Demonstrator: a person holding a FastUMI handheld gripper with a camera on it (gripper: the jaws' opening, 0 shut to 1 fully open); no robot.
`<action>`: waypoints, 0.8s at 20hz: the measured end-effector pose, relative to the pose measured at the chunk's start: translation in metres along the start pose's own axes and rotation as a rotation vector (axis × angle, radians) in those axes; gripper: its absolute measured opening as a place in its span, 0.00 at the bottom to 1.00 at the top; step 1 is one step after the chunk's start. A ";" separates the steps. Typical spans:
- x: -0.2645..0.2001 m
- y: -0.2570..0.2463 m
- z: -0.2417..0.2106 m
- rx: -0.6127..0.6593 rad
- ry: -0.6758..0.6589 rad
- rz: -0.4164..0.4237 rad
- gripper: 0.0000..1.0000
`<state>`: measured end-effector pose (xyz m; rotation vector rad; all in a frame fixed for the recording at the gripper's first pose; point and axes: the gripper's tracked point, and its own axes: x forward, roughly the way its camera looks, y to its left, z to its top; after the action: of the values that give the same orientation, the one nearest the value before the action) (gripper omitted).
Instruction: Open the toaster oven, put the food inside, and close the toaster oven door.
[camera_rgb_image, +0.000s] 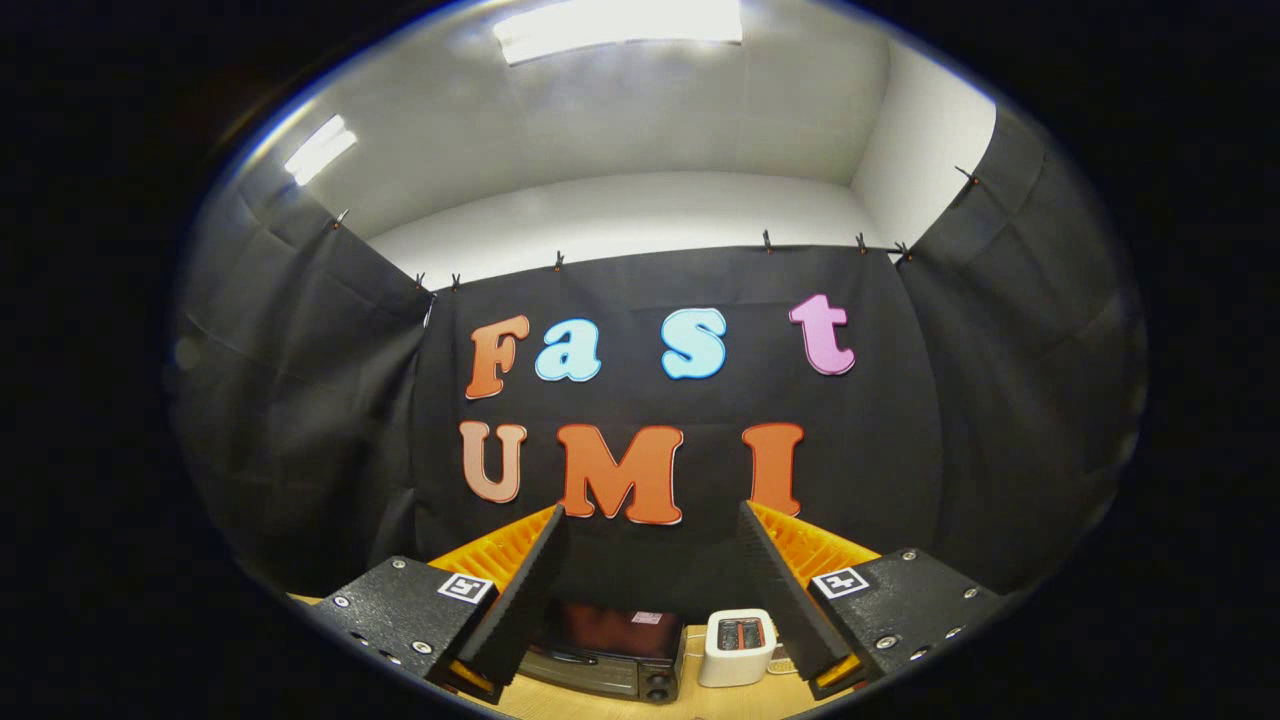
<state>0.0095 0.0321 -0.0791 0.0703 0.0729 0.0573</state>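
Setting: a recording booth, staged as a kitchen corner. Black cloth (1010, 400) clipped up as walls on three sides, white room wall and ceiling lights (620, 25) above. Lower centre of frame: wooden worktop (600, 705) carrying a black toaster oven (610, 655) and a white toaster (738, 647).

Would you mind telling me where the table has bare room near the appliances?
Bare wood shows on the table in front of the toaster oven. It is crowded where the white toaster stands close beside the oven. The open gripper holds nothing.
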 end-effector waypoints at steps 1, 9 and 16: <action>0.005 0.005 -0.014 0.006 0.019 0.008 1.00; 0.048 0.063 -0.128 0.039 0.132 0.060 1.00; 0.079 0.113 -0.237 0.015 0.249 0.081 1.00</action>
<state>0.0639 0.1658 -0.3121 0.0807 0.3191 0.1464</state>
